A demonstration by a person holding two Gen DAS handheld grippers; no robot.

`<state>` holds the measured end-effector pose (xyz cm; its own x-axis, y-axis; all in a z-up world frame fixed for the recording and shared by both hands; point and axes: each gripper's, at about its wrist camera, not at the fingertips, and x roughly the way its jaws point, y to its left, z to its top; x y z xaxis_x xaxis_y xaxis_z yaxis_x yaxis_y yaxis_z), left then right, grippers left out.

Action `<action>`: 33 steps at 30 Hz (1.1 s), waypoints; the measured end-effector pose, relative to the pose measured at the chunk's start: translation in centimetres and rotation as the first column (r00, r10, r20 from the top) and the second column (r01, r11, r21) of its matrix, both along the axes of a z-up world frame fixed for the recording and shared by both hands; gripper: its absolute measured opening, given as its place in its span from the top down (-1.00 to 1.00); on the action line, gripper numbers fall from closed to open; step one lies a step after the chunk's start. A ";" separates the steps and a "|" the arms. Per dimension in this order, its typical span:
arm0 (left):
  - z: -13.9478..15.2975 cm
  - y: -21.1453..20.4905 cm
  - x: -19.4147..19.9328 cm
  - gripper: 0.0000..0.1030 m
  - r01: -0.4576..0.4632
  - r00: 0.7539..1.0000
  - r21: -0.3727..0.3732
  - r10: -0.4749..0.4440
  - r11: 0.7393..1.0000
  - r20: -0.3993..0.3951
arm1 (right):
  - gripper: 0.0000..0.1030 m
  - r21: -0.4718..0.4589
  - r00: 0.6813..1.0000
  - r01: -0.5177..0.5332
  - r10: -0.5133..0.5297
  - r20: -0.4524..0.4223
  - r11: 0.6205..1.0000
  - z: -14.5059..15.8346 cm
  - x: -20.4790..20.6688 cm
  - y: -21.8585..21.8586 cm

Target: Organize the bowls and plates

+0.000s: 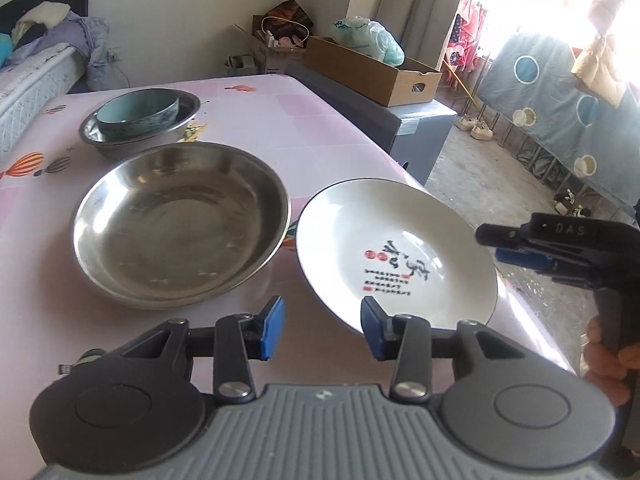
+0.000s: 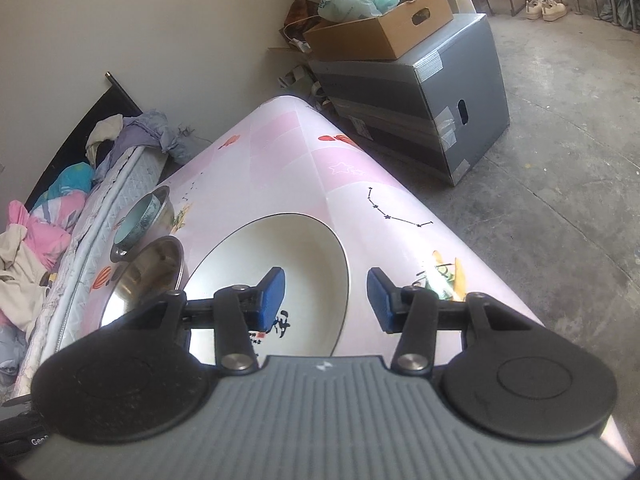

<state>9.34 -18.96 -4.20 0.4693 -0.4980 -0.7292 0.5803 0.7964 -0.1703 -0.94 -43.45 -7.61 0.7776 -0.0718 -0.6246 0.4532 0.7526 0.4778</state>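
Note:
A white plate (image 1: 396, 252) with black calligraphy lies near the right edge of the pink table (image 1: 320, 128). Left of it sits a wide steel plate (image 1: 180, 224). Behind that, a teal bowl (image 1: 138, 114) rests inside a steel bowl (image 1: 96, 136). My left gripper (image 1: 323, 328) is open at the near side; its right pad overlaps the white plate's near rim in the picture. My right gripper (image 1: 494, 246) (image 2: 326, 298) is open at the white plate's (image 2: 280, 256) right rim, which passes between its pads without either pressing on it.
A cardboard box (image 1: 372, 72) lies on a grey crate (image 1: 420, 128) beyond the table's far right corner. A bed with piled clothes (image 2: 40, 232) runs along the left side. Bare concrete floor (image 2: 560, 200) lies to the right. A hand (image 1: 608, 360) holds the right gripper's handle.

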 end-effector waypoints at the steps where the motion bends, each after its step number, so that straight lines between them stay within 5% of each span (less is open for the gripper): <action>1: -0.2 -0.4 0.1 0.18 -0.003 1.000 -0.001 0.003 1.000 -0.003 | 0.20 0.005 1.000 -0.006 0.006 -0.002 1.000 -0.3 0.2 -0.2; 4: -0.7 -1.3 0.6 0.19 -0.019 1.000 0.009 0.019 1.000 -0.015 | 0.29 0.012 1.000 -0.018 0.018 -0.007 1.000 -1.0 0.7 -0.6; 8: -1.3 -2.2 0.9 0.46 -0.031 0.999 0.041 0.032 0.999 -0.026 | 0.40 0.021 1.000 -0.015 0.016 -0.014 1.000 -1.8 1.5 -1.2; 19: -2.4 -2.8 1.8 0.59 -0.039 0.997 0.057 0.042 0.998 -0.058 | 0.76 0.087 0.999 -0.049 0.050 -0.008 0.995 -3.5 3.7 -2.7; 33: -2.2 1.1 0.1 0.59 0.023 0.996 0.061 -0.018 0.998 -0.083 | 0.75 0.090 0.991 -0.109 0.116 -0.069 0.990 -3.0 1.5 0.4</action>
